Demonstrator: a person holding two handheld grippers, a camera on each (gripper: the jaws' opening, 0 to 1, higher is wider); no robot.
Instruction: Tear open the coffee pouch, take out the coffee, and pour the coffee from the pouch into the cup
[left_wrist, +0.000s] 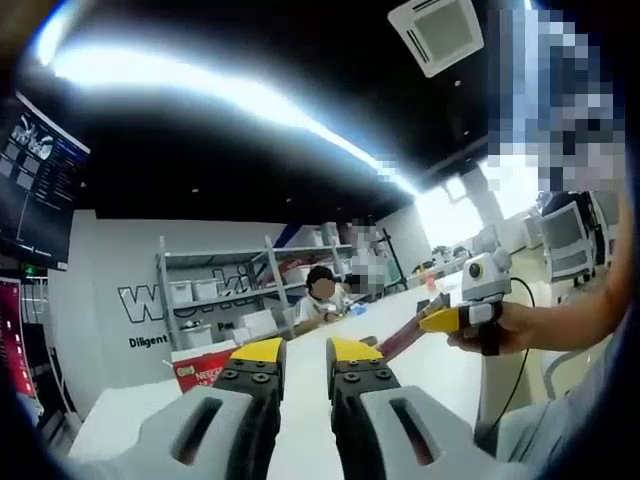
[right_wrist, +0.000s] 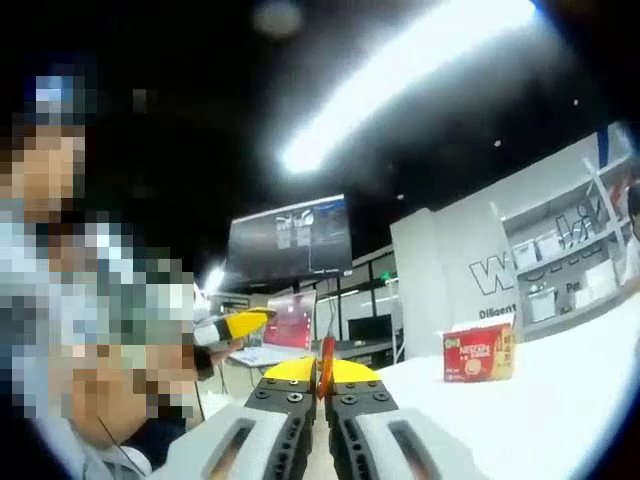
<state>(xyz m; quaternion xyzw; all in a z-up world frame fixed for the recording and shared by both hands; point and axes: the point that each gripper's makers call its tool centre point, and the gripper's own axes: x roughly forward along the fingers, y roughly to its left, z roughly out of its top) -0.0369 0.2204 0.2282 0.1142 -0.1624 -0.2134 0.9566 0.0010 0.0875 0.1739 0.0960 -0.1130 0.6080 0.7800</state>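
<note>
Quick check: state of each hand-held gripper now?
Left hand-held gripper: open, holding nothing.
Right hand-held gripper: shut on the coffee pouch.

Dark ceiling with long white strip light (left_wrist: 230, 95), square ceiling vent (left_wrist: 437, 33); grey metal shelving (left_wrist: 245, 285); white lettered wall (right_wrist: 480, 265).

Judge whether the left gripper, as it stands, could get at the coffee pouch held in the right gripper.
Probably yes. The left gripper is open, and the coffee pouch, clamped in the right gripper, sticks out toward it with nothing between them.

Red box (right_wrist: 478, 357) on white table (right_wrist: 560, 400); shelving (left_wrist: 240, 290), monitor (right_wrist: 290, 236), possibly laptop (right_wrist: 285, 335) behind.
</note>
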